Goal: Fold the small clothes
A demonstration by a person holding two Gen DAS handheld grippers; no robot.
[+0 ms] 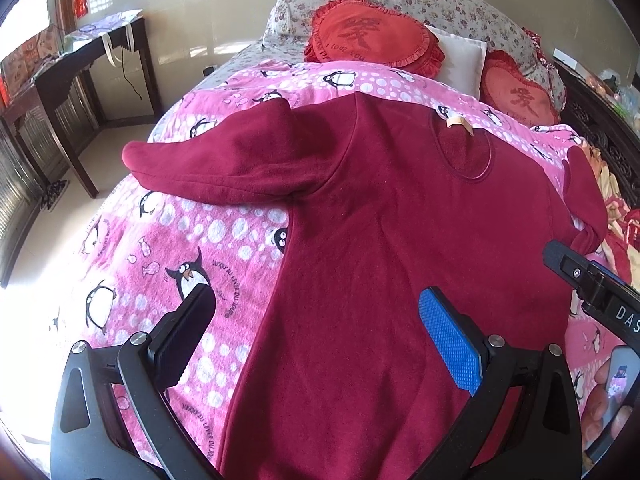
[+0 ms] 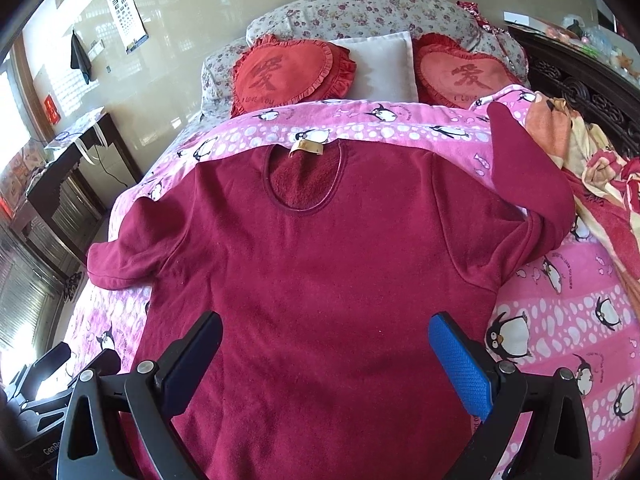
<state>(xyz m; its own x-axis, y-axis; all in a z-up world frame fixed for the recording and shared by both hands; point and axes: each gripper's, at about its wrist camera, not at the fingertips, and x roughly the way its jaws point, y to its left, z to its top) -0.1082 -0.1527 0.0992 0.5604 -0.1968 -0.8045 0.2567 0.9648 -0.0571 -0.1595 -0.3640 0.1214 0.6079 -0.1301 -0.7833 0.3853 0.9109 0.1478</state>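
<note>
A dark red long-sleeved fleece top (image 1: 380,240) lies flat and face up on a pink penguin blanket (image 1: 160,248), neckline toward the pillows, both sleeves spread out. It also shows in the right wrist view (image 2: 320,264) on the same blanket (image 2: 560,320). My left gripper (image 1: 316,324) is open and empty, above the top's lower left side edge. My right gripper (image 2: 326,348) is open and empty, above the top's lower middle. The right gripper's body (image 1: 592,280) shows at the right edge of the left wrist view.
Two red heart cushions (image 2: 292,72) (image 2: 464,72), a white pillow (image 2: 384,64) and floral pillows (image 2: 360,12) lie at the bed head. A crumpled patterned blanket (image 2: 600,168) lies at the right. A dark wooden desk (image 1: 80,72) stands left of the bed. A carved headboard (image 2: 592,88) is at the right.
</note>
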